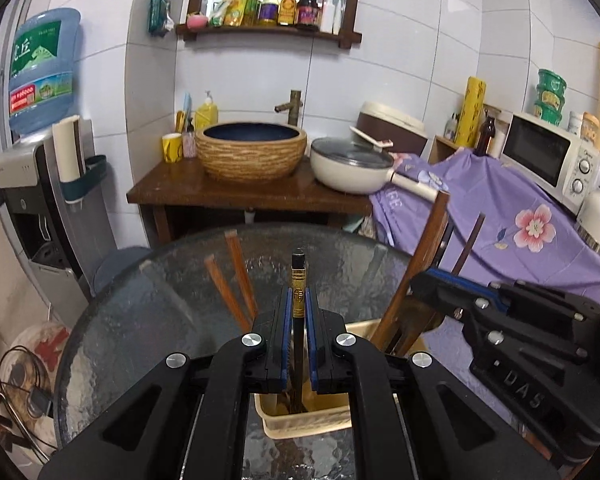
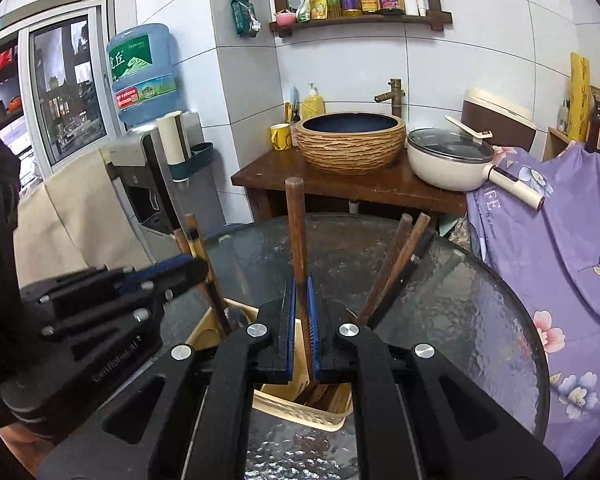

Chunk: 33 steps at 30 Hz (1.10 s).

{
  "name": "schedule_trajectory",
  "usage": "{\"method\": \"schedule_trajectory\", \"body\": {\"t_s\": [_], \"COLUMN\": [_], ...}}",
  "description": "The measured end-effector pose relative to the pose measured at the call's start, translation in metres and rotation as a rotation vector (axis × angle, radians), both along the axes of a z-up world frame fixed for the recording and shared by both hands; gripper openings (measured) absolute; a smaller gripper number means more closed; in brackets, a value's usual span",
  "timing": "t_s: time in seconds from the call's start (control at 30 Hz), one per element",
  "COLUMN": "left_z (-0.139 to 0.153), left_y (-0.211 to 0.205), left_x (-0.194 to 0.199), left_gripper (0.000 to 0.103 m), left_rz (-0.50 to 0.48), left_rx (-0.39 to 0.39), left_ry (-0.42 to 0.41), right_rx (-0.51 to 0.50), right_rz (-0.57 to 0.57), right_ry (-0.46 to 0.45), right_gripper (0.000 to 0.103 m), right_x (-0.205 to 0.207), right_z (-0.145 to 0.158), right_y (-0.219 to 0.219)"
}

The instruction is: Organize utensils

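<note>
At the bottom centre of the left wrist view, the left gripper (image 1: 299, 312) has its fingers (image 1: 284, 332) closed on a black chopstick (image 1: 298, 280) with a gold band, held upright. Its lower end drops into the beige bin (image 1: 308, 424) just below the fingers. The right gripper (image 2: 301, 316), bottom centre of its own view, clamps a brown chopstick (image 2: 296, 232) the same way, upright, its lower end inside the bin, whose near rim shows under the fingers. The two grippers crowd close over the bin, each appearing at the side of the other's frame.

More chopsticks lean out of the bin: a brown pair (image 1: 236, 276) toward centre left of the left view, another pair (image 2: 400, 256) toward centre right of the right view. The bin sits near the front of the round glass bench (image 2: 460, 300); bare glass spreads behind and to the right, up to the curved far edge.

Beyond that edge, a purple cloth (image 2: 560, 240) hangs at right, and a wooden stand (image 2: 340, 188) carries a basin (image 2: 350, 140) and a pan (image 2: 448, 160) against the tiled wall.
</note>
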<state>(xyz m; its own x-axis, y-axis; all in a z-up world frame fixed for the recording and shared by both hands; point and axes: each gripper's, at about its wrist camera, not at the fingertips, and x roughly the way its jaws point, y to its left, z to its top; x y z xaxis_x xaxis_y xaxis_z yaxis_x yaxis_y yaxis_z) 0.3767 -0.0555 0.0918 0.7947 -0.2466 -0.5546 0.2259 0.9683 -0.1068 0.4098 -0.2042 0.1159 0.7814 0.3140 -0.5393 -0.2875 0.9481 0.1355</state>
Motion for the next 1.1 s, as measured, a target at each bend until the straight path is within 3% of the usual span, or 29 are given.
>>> {"method": "schedule_trajectory", "body": {"t_s": [0.07, 0.1, 0.13, 0.2, 0.27, 0.3, 0.4, 0.53, 0.73, 0.87, 1.1], "left_z": [-0.003, -0.002, 0.001, 0.01, 0.019, 0.022, 0.023, 0.007, -0.041, -0.063, -0.088], "left_y": [0.002, 0.004, 0.007, 0.014, 0.02, 0.024, 0.037, 0.05, 0.069, 0.076, 0.085], "left_x": [-0.002, -0.005, -0.01, -0.027, -0.048, -0.06, -0.112, -0.17, -0.254, -0.294, -0.344], "left_gripper": [0.009, 0.012, 0.018, 0.036, 0.071, 0.078, 0.096, 0.097, 0.097, 0.097, 0.097], "left_rz": [-0.002, -0.001, 0.001, 0.001, 0.007, 0.015, 0.052, 0.078, 0.16, 0.187, 0.214], "left_rx": [-0.007, -0.011, -0.017, -0.031, -0.035, -0.031, 0.004, 0.023, 0.038, 0.022, -0.003], "left_ry": [0.005, 0.0, -0.012, -0.056, -0.117, -0.154, -0.284, -0.387, -0.466, -0.452, -0.396], "right_rx": [-0.007, -0.015, -0.013, 0.013, 0.024, 0.019, 0.003, -0.002, -0.045, -0.061, -0.041], "right_rz": [0.0, -0.01, -0.013, -0.022, -0.025, -0.026, -0.074, -0.086, -0.101, -0.124, -0.162], "right_ry": [-0.003, -0.015, -0.026, -0.08, -0.125, -0.147, -0.212, -0.287, -0.337, -0.363, -0.379], "right_gripper": [0.011, 0.019, 0.034, 0.052, 0.052, 0.055, 0.08, 0.092, 0.095, 0.097, 0.097], "right_x": [-0.001, -0.004, -0.007, -0.024, -0.041, -0.054, -0.094, -0.159, -0.253, -0.303, -0.366], "right_z": [-0.003, -0.002, -0.001, 0.004, 0.009, 0.01, 0.007, -0.012, -0.062, -0.088, -0.107], "right_y": [-0.001, -0.002, -0.003, -0.01, -0.015, -0.017, -0.023, -0.025, -0.012, -0.001, 0.004]}}
